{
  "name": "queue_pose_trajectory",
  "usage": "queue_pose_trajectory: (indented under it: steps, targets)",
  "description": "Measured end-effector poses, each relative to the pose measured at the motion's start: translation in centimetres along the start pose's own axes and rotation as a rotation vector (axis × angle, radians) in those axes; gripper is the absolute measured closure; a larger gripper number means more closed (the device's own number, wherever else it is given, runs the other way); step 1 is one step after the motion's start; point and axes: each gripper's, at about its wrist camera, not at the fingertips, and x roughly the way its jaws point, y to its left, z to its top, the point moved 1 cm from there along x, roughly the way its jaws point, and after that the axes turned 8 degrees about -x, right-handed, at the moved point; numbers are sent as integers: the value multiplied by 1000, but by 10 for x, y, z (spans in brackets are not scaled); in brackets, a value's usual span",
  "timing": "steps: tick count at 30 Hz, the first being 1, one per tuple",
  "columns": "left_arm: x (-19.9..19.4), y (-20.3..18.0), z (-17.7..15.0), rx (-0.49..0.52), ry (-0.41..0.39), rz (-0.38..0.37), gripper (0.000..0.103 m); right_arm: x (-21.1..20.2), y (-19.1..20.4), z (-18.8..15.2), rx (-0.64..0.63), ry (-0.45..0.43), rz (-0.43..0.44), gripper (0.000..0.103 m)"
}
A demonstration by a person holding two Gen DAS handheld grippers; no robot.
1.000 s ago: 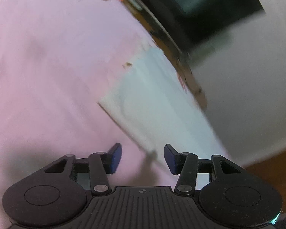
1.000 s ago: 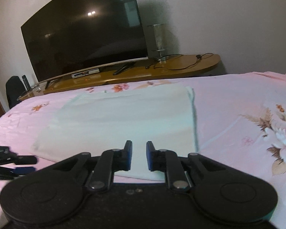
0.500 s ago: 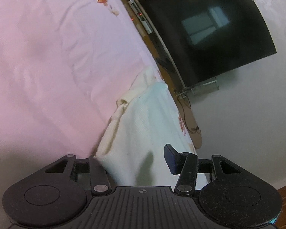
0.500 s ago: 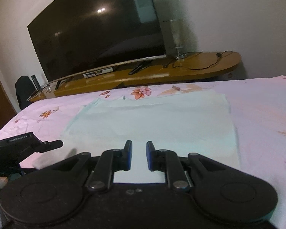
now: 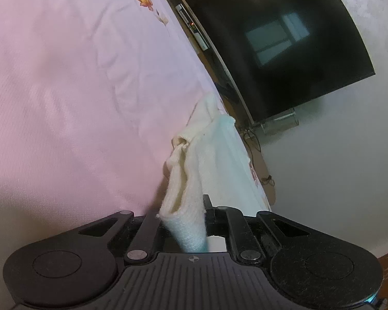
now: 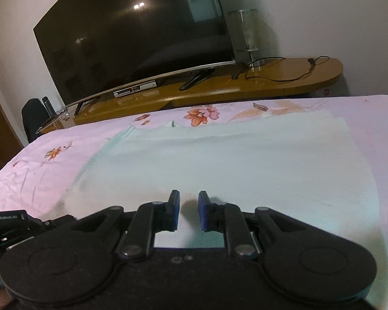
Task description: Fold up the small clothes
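A pale mint and cream cloth (image 6: 219, 165) lies spread on the pink floral bedsheet (image 6: 33, 175). In the left wrist view my left gripper (image 5: 183, 214) is shut on the cloth's near corner (image 5: 186, 206), which bunches up between the fingers and lifts off the sheet. In the right wrist view my right gripper (image 6: 188, 206) hovers over the cloth's near edge with its blue pads a small gap apart and nothing between them. The left gripper (image 6: 10, 222) also shows at the lower left of the right wrist view.
A wooden TV bench (image 6: 245, 87) runs beyond the bed's far edge with a large dark TV (image 6: 137, 31), a set-top box (image 6: 134, 90), a cable and a glass lamp (image 6: 248, 33). Pink sheet (image 5: 64, 90) extends to the left of the cloth.
My left gripper moved in on the cloth's corner and closed on it, bunching and lifting it. My right gripper moved forward over the cloth's near edge, its gap unchanged.
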Motion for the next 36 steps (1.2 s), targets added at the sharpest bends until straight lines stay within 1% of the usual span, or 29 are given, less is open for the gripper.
queue_pose_trajectory:
  steps: [3,5,8,10,12,14,16,18,19,20,22,24,26,27,28,29,30,31,33,34,35,36]
  targets:
    - [7,-1,0,-14,-4,6,93,8,-2,-5,-6,22,-13,90]
    - [6,-6,1,21,6,4,95,8,0,-8,-38,12,-19,90]
    - [-3,-30,3,147,6,-33,95,9,0,-8,-44,15,-21,91]
    - [-6,-59,1,258,8,-69,95,10,2,-9,-76,10,-32,91]
    - [-5,-90,-5,367,23,-94,95,10,1,-9,-67,6,-33,91]
    - [1,-123,-16,481,71,-131,95,8,-5,-8,-12,7,-15,91]
    - [11,-152,-35,614,129,-139,95,-1,-18,-7,86,-5,3,93]
    - [23,-173,-57,716,186,-142,95,-24,-41,-9,200,-66,-19,86]
    - [29,-180,-70,760,216,-141,95,-38,-55,-12,243,-95,-32,86]
    - [37,-185,-83,796,247,-139,95,-52,-70,-15,286,-122,-50,86]
    - [54,-191,-109,835,310,-136,95,-81,-101,-24,356,-167,-88,86]
    - [71,-192,-135,871,369,-124,95,-107,-128,-33,400,-185,-134,84]
    - [90,-186,-165,892,465,-98,95,-129,-150,-44,430,-187,-179,82]
    - [93,-185,-175,907,487,-94,94,-137,-157,-48,438,-183,-193,80]
    - [92,-184,-186,935,485,-79,80,-145,-165,-53,449,-180,-204,79]
    - [87,-185,-192,956,494,-89,56,-152,-170,-57,457,-182,-212,76]
    - [75,-185,-192,952,497,-125,49,-158,-174,-60,463,-184,-218,74]
    - [64,-185,-186,919,496,-169,45,-162,-176,-63,469,-186,-214,74]
    - [61,-188,-164,865,494,-187,45,-164,-177,-62,486,-197,-181,72]
    - [55,-185,-145,840,451,-189,45,-163,-176,-60,489,-207,-152,71]
    - [54,-183,-131,822,402,-176,45,-159,-173,-56,487,-215,-120,66]
    - [54,-179,-114,799,347,-153,45,-152,-169,-51,485,-214,-73,57]
